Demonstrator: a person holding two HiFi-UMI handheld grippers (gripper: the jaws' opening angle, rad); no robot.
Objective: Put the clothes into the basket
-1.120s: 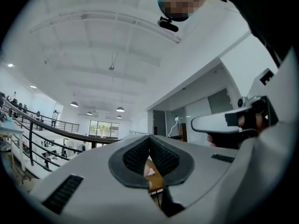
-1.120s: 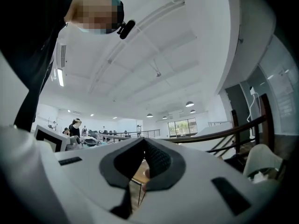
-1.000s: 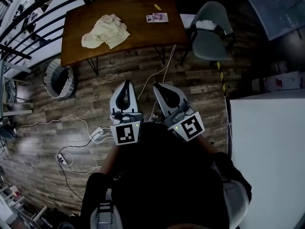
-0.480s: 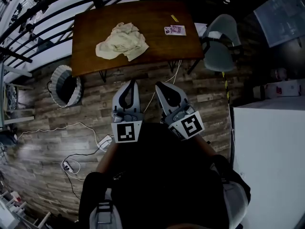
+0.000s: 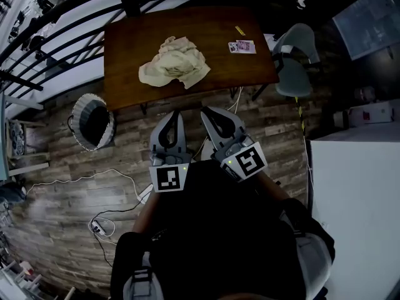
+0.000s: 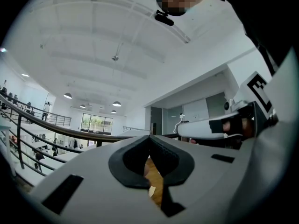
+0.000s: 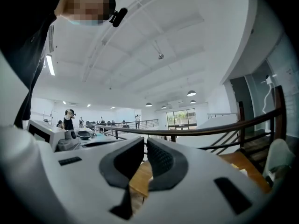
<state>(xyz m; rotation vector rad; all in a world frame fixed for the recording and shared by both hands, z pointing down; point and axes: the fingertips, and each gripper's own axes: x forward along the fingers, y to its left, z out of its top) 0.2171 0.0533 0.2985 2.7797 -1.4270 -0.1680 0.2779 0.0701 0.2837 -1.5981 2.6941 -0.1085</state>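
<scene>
A crumpled cream cloth (image 5: pixel 175 64) lies on the brown wooden table (image 5: pixel 131 42) at the top of the head view. The woven basket (image 5: pixel 92 122) stands on the plank floor by the table's left end, its dark inside showing. My left gripper (image 5: pixel 176 114) and right gripper (image 5: pixel 208 112) are held side by side over the floor, just short of the table's near edge, and both point at it. Each is shut with nothing between its jaws. The left gripper view shows its jaws (image 6: pixel 149 138) meeting over a strip of tabletop, and the right gripper view shows the same (image 7: pixel 145 141).
A grey chair (image 5: pixel 294 64) stands at the table's right end. A small printed card (image 5: pixel 242 46) and a yellow bit (image 5: pixel 239 30) lie on the table. White cables (image 5: pixel 125 186) trail over the floor at left. A white counter (image 5: pixel 356 192) fills the right side, and a dark railing (image 5: pixel 56 17) runs behind the table.
The table, cloth and basket have slid down and to the right in the head view as I came closer to the table. Both grippers stayed shut and side by side.
</scene>
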